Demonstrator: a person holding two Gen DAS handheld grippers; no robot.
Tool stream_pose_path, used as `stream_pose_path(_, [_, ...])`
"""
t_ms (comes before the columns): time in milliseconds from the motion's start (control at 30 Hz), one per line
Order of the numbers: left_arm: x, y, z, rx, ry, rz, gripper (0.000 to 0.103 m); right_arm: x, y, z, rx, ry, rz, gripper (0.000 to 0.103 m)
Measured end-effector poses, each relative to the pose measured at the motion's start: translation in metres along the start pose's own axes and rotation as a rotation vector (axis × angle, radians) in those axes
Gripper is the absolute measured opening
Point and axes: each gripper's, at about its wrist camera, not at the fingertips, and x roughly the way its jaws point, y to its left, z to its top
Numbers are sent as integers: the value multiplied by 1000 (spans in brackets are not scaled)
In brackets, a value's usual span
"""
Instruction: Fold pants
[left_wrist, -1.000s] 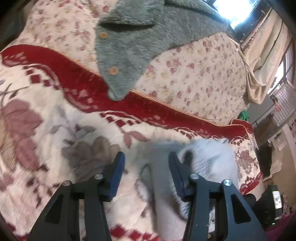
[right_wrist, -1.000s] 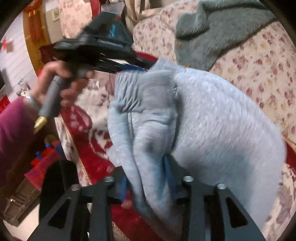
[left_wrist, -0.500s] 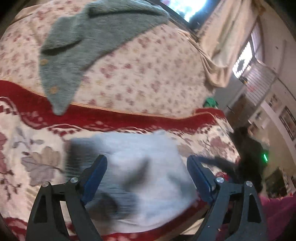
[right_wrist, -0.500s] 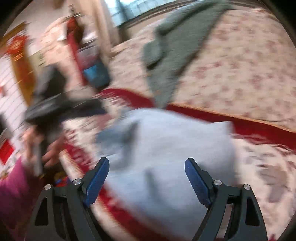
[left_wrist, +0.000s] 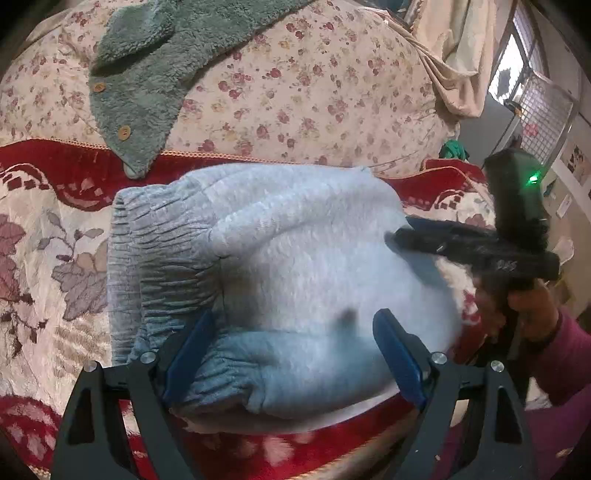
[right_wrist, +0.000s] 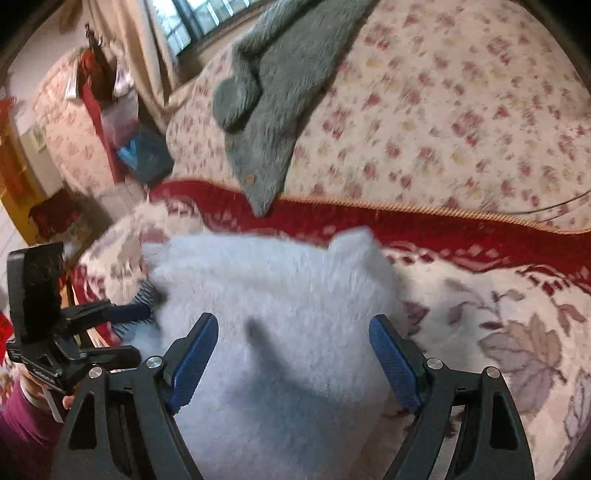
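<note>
While the folded light-grey fleece pants (left_wrist: 295, 266) lie in a thick bundle on the red-bordered cream blanket with leaf patterns (left_wrist: 48, 236), their gathered elastic waistband at the left of the left wrist view, the left gripper (left_wrist: 291, 354) hangs above them with its blue-padded jaws spread wide and pressing on nothing. The right gripper (right_wrist: 291, 354) likewise stands wide over the pants, gripping nothing. Beyond the blanket's edge, a grey-green fuzzy buttoned garment (left_wrist: 147, 85) lies on a cream rose-print bedspread (left_wrist: 314, 92).
</note>
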Motion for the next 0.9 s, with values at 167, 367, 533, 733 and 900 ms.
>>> stream_pose_path(167, [3, 10, -8, 13, -34, -15, 87, 4, 6, 2, -97, 16, -6, 90])
stream_pose_path(367, [-4, 26, -10, -51, -64, -117, 87, -8, -46, 54, 32, -31, 73, 90])
stream_pose_path(533, [-4, 30, -8, -56, -61, -149, 87, 39, -63, 80, -1, 82, 189, 80])
stream_pose_path(733, [-1, 41, -1, -80, -29, -195, 87, 56, -55, 83, -126, 133, 159, 26])
stream_pose_path(900, [3, 44, 0, -67, -32, -184, 86, 61, -66, 94, -143, 98, 67, 20])
